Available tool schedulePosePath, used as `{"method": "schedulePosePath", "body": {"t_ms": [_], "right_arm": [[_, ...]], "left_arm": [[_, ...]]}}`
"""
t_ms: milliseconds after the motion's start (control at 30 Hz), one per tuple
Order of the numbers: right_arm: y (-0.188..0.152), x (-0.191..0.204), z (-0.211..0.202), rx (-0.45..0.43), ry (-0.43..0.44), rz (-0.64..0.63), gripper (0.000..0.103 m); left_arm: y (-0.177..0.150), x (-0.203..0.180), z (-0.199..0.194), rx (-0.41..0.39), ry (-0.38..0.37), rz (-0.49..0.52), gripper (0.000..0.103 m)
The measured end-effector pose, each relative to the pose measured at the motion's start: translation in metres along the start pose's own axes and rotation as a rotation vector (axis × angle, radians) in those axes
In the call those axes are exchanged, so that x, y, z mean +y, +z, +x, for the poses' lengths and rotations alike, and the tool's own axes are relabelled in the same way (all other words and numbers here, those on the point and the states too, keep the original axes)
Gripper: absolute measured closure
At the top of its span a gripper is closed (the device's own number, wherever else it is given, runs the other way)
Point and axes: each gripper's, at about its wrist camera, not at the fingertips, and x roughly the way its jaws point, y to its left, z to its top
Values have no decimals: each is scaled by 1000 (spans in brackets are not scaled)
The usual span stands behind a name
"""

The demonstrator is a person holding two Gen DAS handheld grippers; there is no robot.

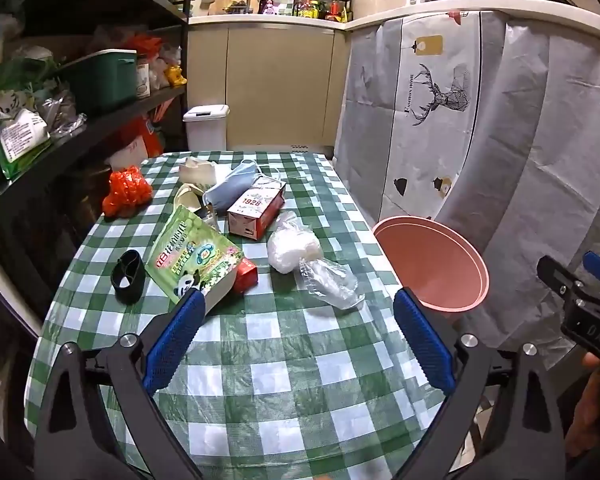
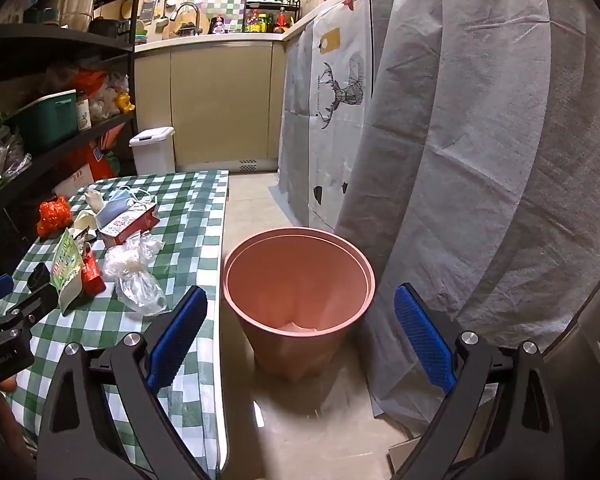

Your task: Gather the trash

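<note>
Both my jaws stand wide and empty. My left gripper [image 1: 296, 330] hovers over the checked surface [image 1: 284, 360], the clear plastic wrapper [image 1: 330, 280] just ahead, its long axis running near to far. My right gripper [image 2: 300, 330] faces the pink bin [image 2: 296, 280] on the floor, right of the surface, so left is nearer the trash

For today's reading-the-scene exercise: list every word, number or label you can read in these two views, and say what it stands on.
"1928": red and white cardboard carton on the checked table.
"FASHION HOME": grey deer-print fabric cover, beside the deer.
"DAS": black body of the right gripper, cut off.
Green panda-print pouch: large characters, too blurred to read.
Shelf packets: unreadable.
</note>
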Motion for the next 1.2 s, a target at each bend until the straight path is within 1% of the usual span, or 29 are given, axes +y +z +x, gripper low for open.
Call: {"method": "schedulePosePath", "body": {"t_ms": [67,300,1200], "right_arm": [[0,6,-2,-3,2,-5,10],[3,5,-6,-23,12,0,10],[6,1,-6,-27,10,9,10]], "left_arm": [[0,1,-1,-7,1,4,11],[3,-2,-10,-48,-9,13,11],[2,-7,-11,-54,-44,24,11]]}}
